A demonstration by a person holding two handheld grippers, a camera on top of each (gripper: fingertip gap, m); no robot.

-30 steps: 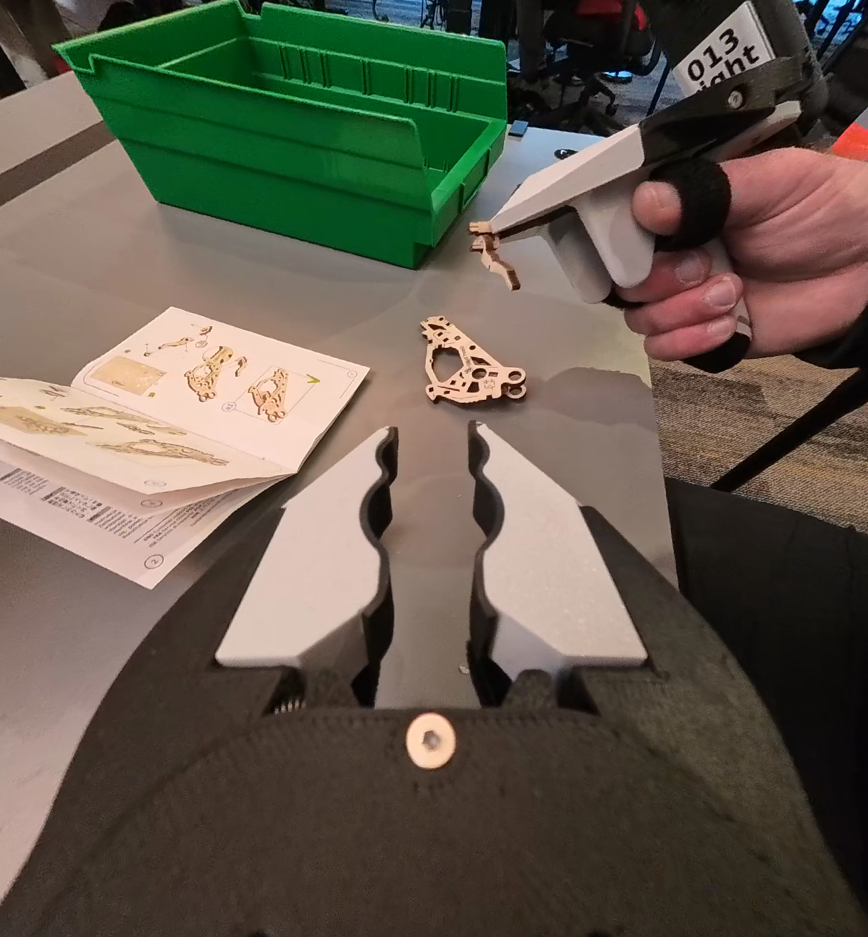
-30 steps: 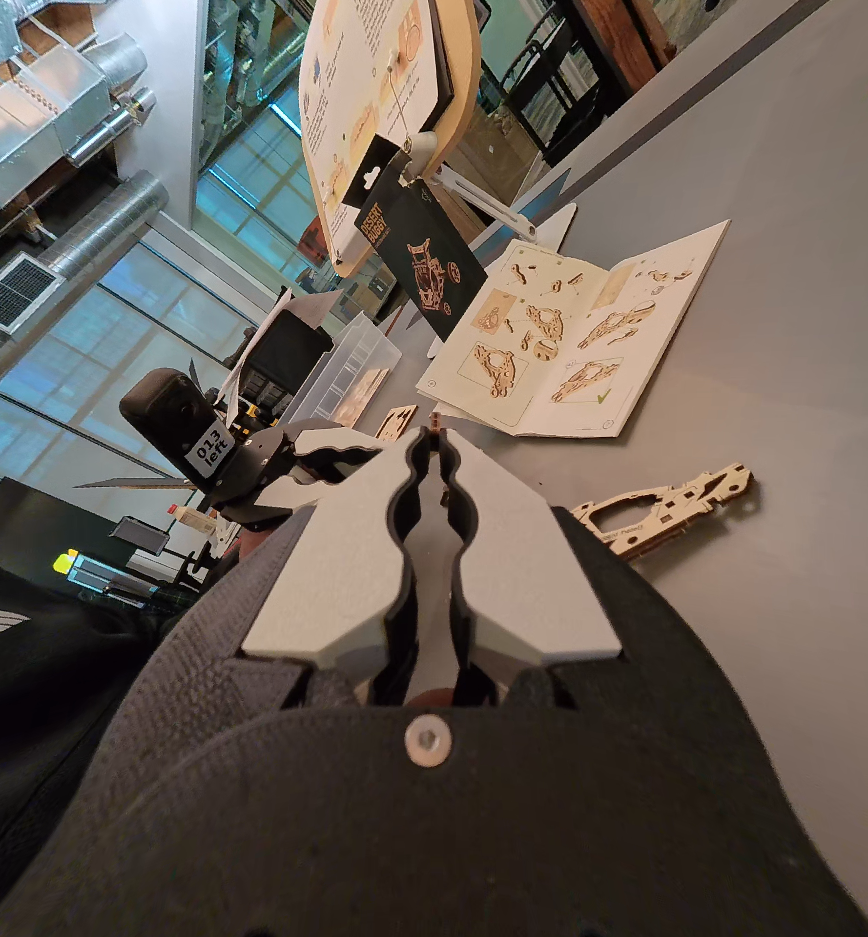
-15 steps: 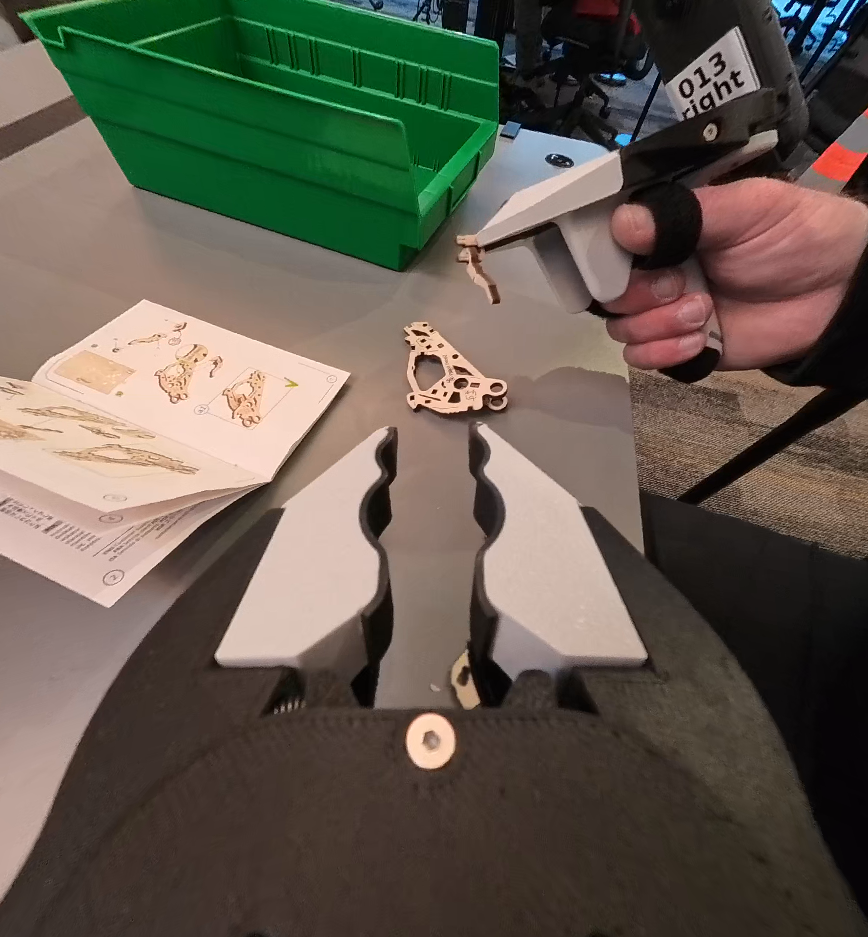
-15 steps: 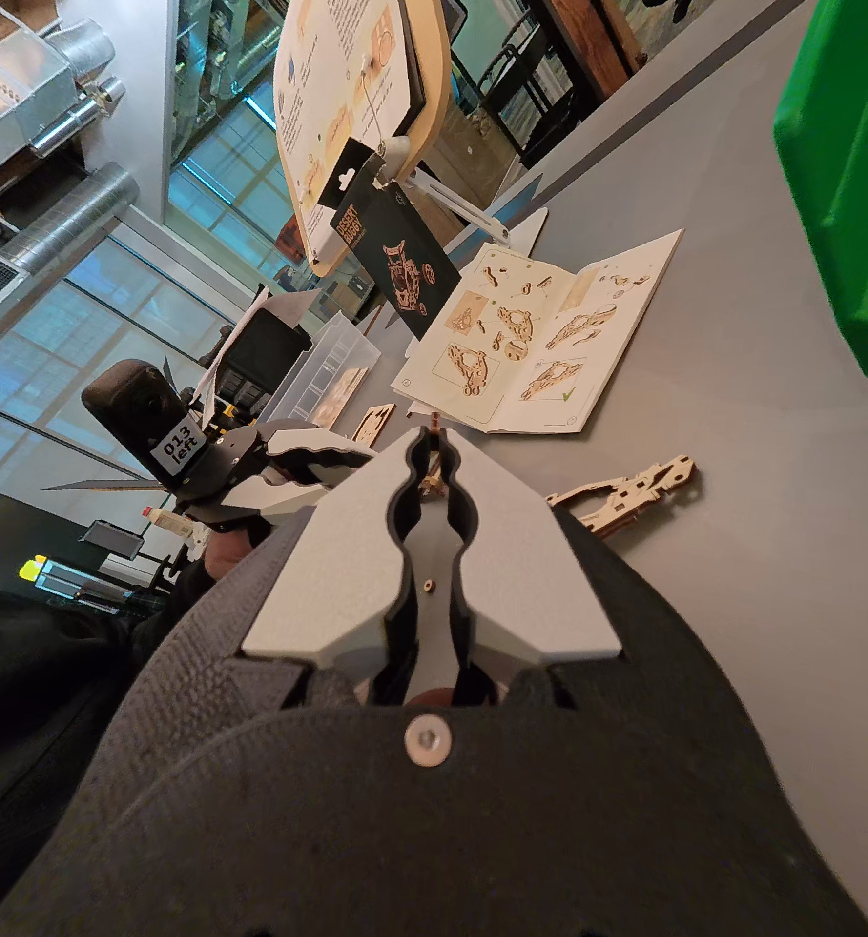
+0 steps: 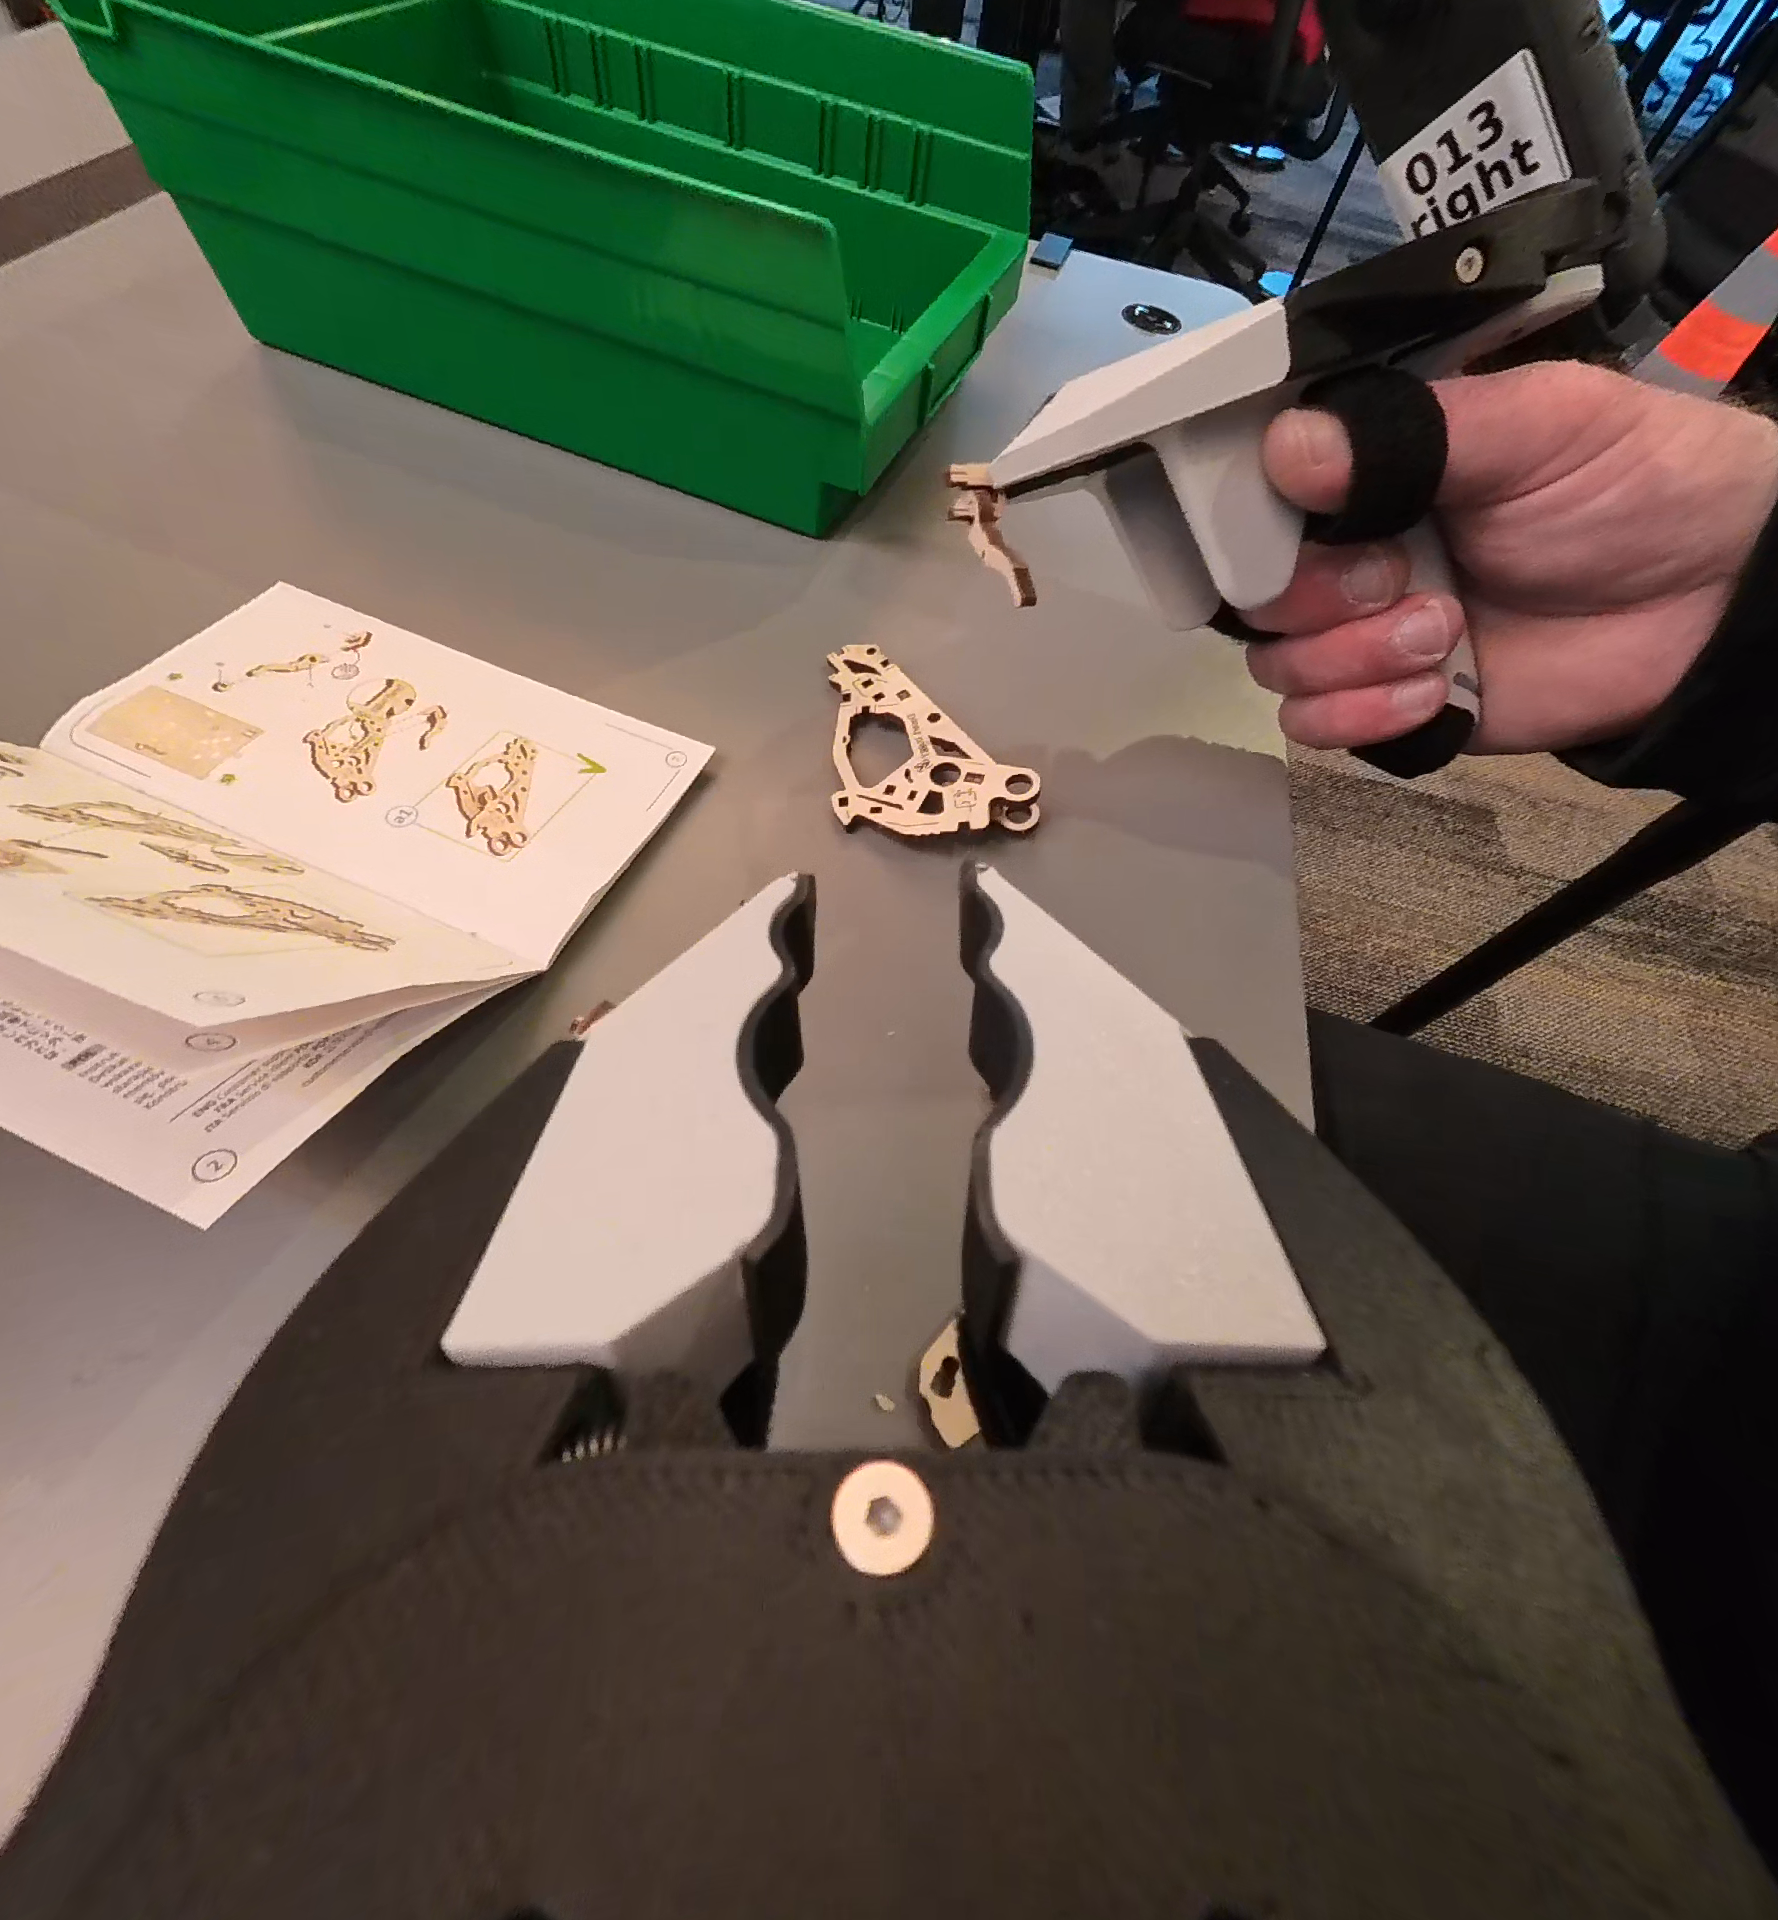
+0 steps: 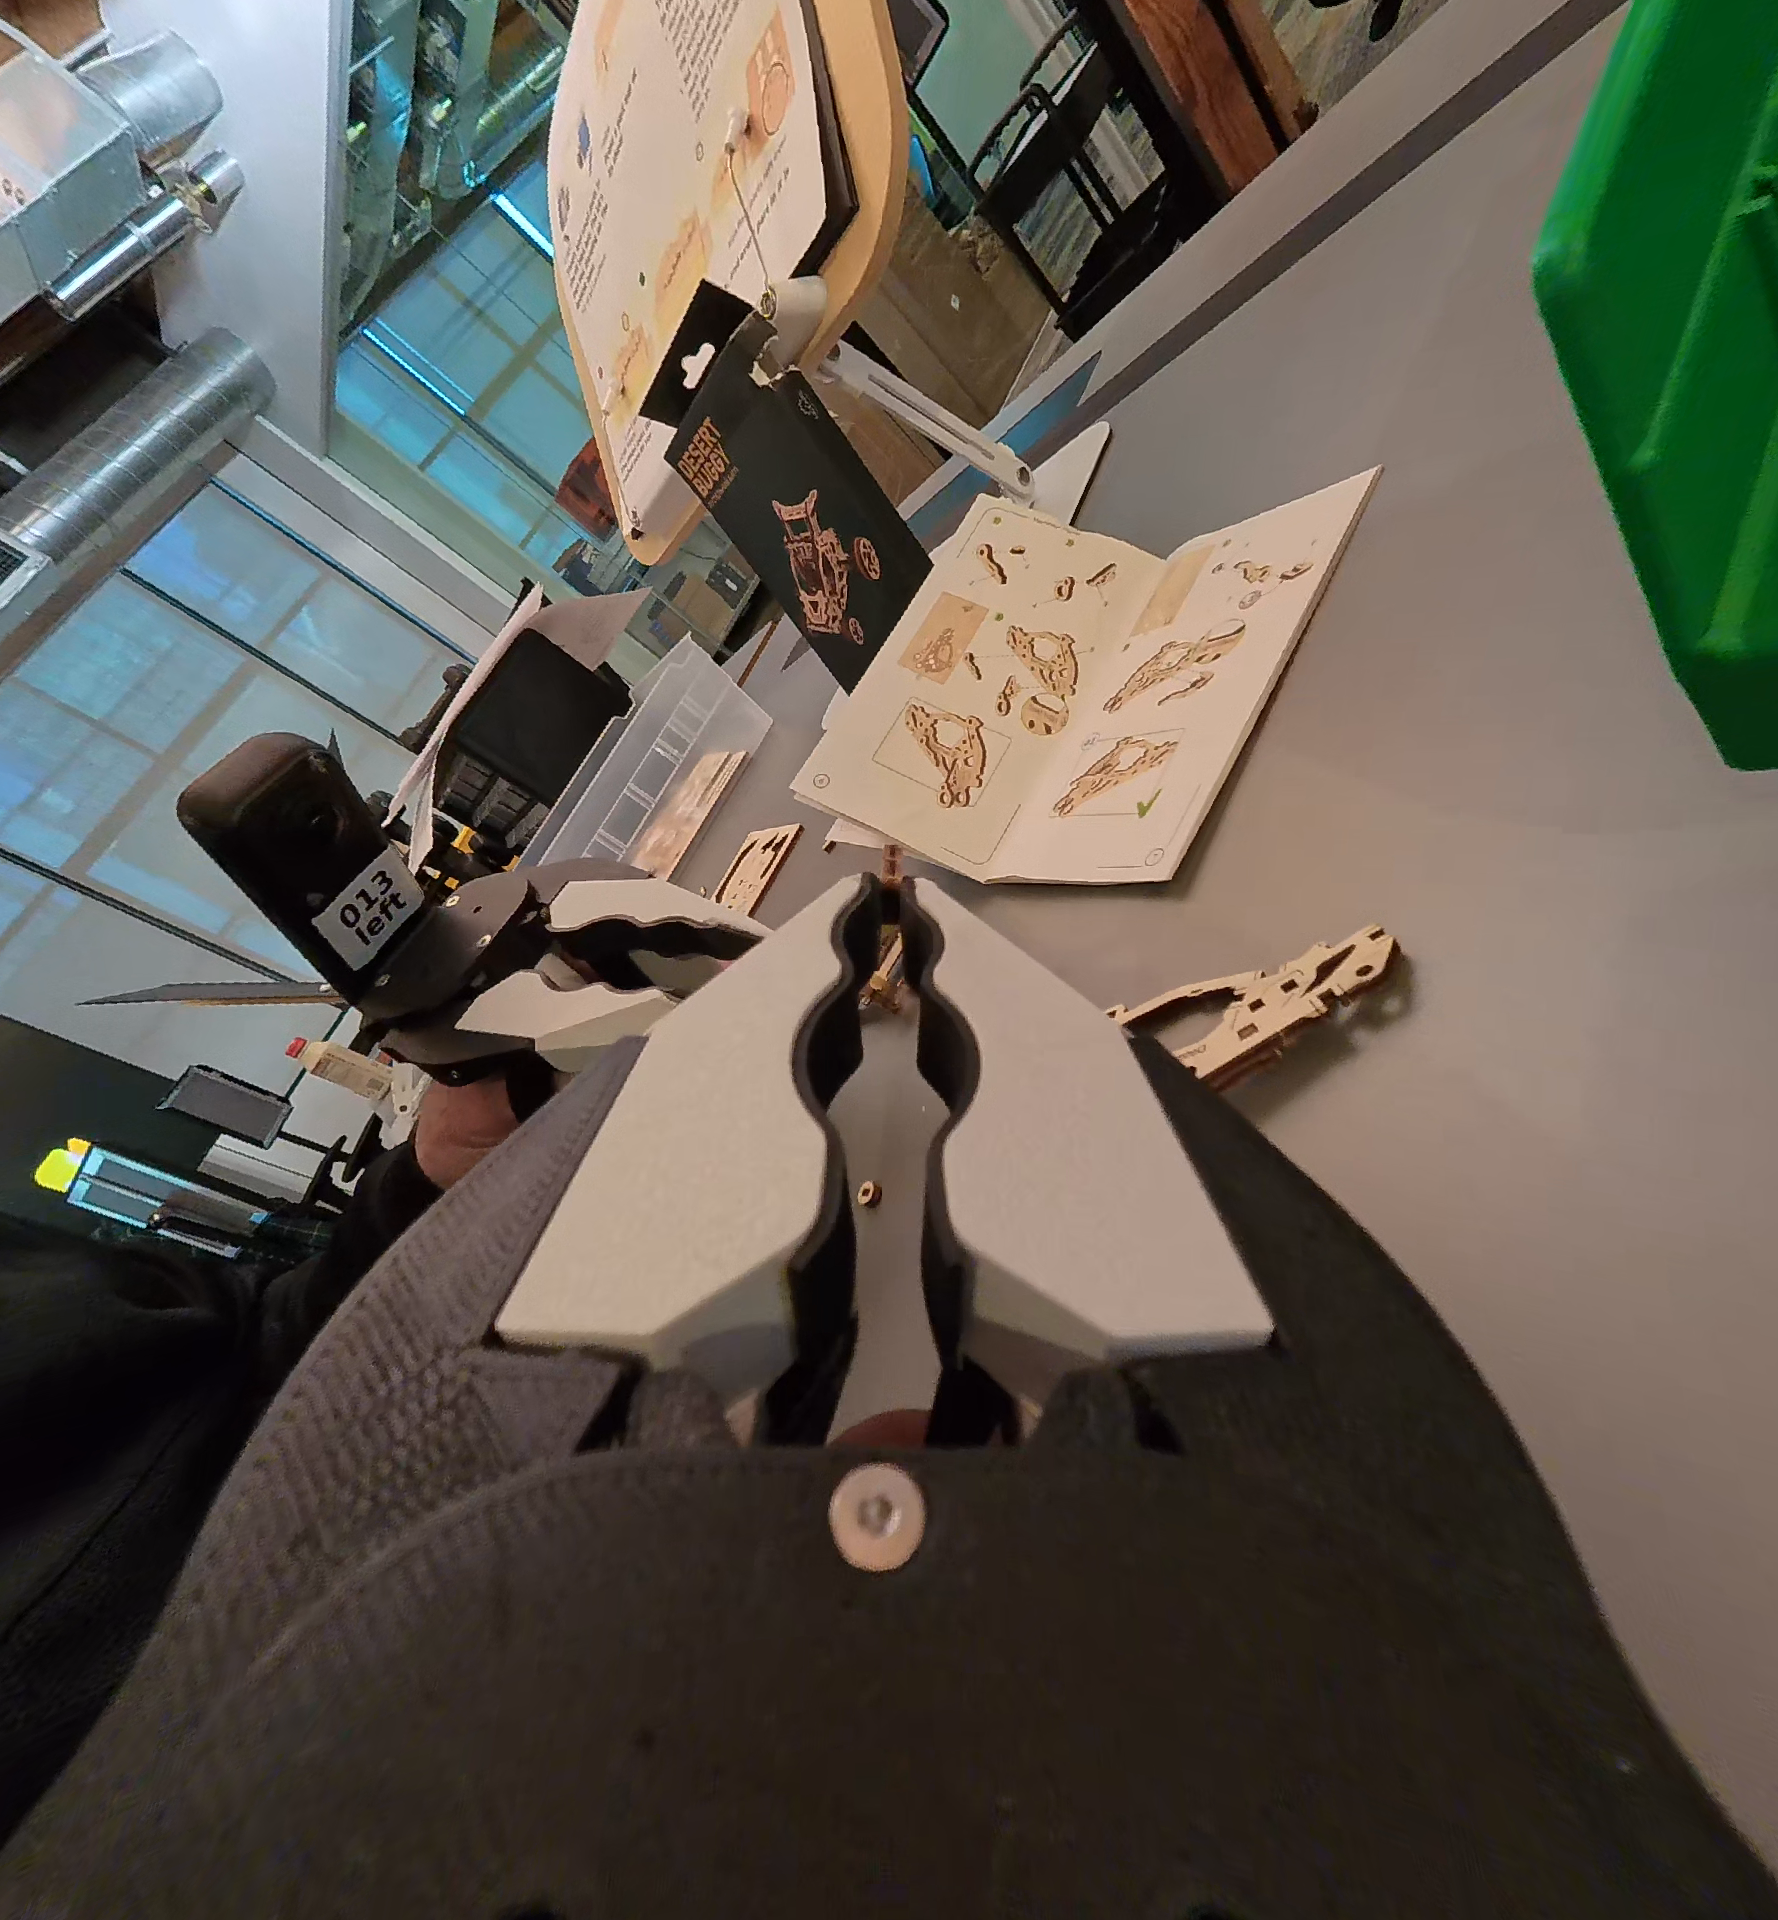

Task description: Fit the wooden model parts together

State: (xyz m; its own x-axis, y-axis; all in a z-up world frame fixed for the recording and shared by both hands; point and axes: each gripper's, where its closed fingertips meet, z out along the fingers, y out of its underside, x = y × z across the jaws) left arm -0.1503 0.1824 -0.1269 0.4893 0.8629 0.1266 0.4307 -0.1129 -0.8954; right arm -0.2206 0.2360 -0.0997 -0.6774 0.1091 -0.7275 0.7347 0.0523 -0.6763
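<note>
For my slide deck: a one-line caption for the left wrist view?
Open left gripper faces a wooden frame piece while the right gripper pinches a small wooden part.

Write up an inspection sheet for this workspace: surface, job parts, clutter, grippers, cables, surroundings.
Surface: grey table, with small wood crumbs.
Job's things: flat wooden frame lying ahead of the left gripper; small wooden piece in the right gripper; open manual to the left.
Clutter: green bin, a clear box, a cut-out wooden sheet.
Grippers: left gripper open and holding nothing; right gripper shut on the small wooden piece, above the table.
Cables: nothing seen.
Surroundings: carpet, chairs, windows, ceiling ducts, a board on a stand.
</note>
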